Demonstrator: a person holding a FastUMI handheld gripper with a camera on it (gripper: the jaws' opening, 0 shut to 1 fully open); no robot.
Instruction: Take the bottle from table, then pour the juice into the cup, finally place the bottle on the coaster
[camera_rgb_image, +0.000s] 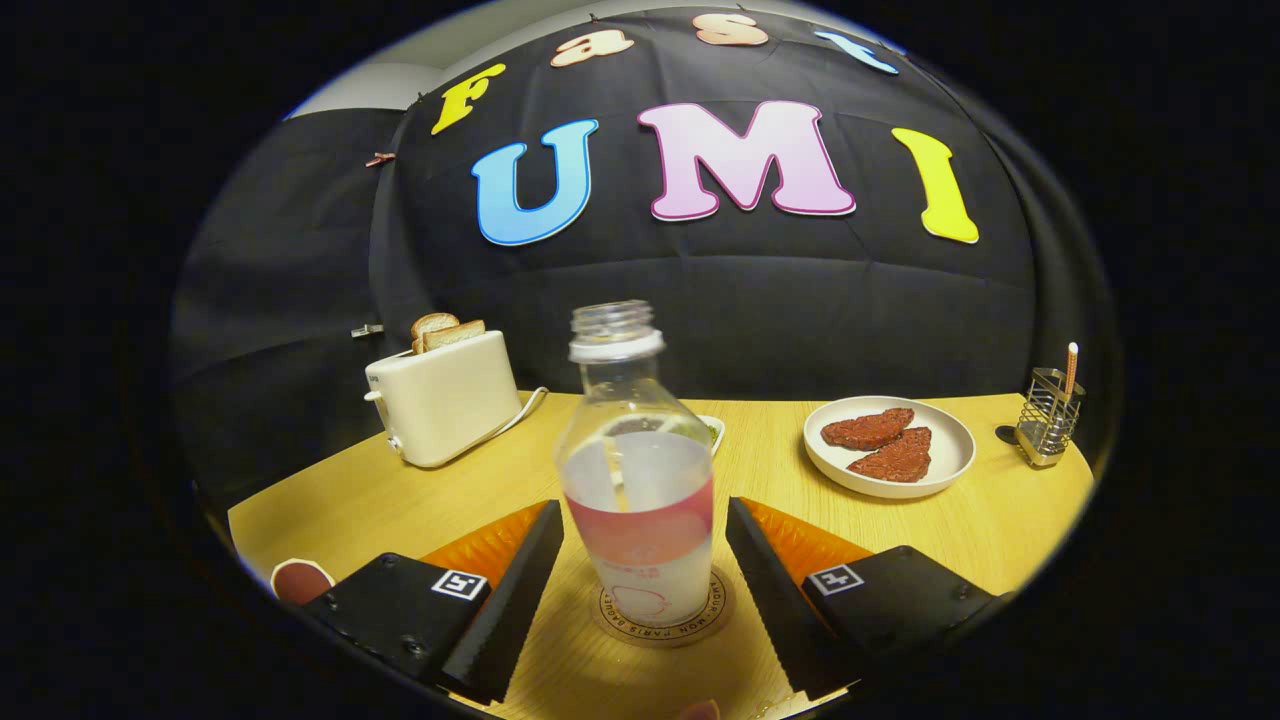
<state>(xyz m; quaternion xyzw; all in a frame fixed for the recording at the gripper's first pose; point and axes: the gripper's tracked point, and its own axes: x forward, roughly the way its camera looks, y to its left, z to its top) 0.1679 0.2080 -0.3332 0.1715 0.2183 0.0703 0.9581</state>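
- Two black fingers (520, 590) of my jaws (645, 600) are standing wide apart, one on each side of the bottle (640, 480), and neither is pressing on it; a gap is showing on both sides.
- I am looking at the bottle standing upright between them on the round coaster (718, 608), its base sitting inside the coaster's printed ring.
- No cap is sitting on the bottle's threaded neck, and pale liquid is filling it roughly halfway, with a pink band wrapping its lower body.
- Just behind the bottle, something small, white and rimmed is peeking out on the counter (400, 500); I cannot tell what it is, since the bottle is covering most of it.
- Further back on the side of my left finger, a cream toaster (445, 395) is holding two slices of toast (445, 332) that are sticking out of its slots, and its cord is trailing across the counter.
- Beyond my right finger, a white plate (950, 450) is carrying two dark red patties (885, 440).
- Farther out on that side, near the counter's edge, a wire metal holder (1048, 425) is standing with a thin stick poking up from it.
- Close beside my left finger, at the counter's near edge, a small round reddish thing (300, 580) is lying; I cannot tell what it is.
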